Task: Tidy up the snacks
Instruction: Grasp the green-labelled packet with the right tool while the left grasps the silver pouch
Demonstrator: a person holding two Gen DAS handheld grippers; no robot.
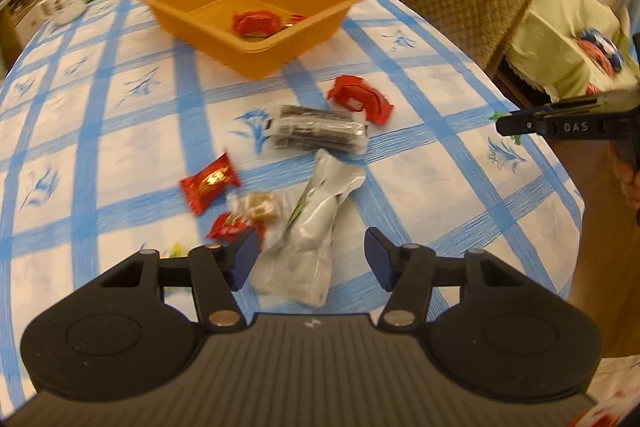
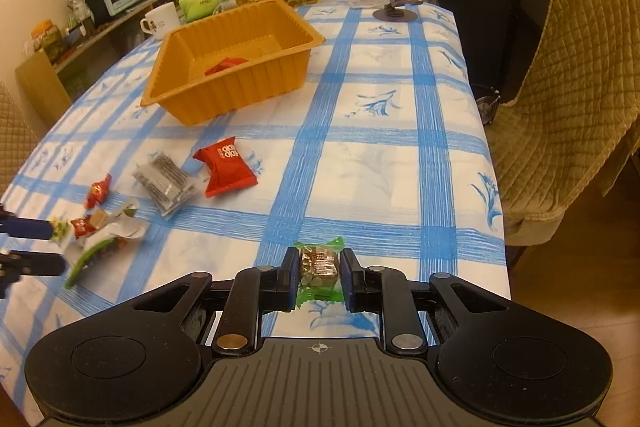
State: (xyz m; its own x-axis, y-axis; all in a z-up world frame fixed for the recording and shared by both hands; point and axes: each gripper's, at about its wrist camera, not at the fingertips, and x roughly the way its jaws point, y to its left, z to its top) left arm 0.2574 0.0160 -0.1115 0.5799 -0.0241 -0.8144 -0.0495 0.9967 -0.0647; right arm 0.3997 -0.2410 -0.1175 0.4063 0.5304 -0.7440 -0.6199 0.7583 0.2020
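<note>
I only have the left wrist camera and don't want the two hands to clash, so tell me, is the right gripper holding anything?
Observer: Yes. The right gripper is shut on a green-wrapped snack near the table's close edge.
Operator: Anything between it and the tray?
Observer: Only bare tablecloth lies on the way to the orange tray. The loose snacks sit off to its left.
Operator: How does my gripper look from there?
Observer: The left gripper comes in at the picture's left edge, jaws apart, tips beside the silver pouch. I cannot tell if they touch it.
</note>
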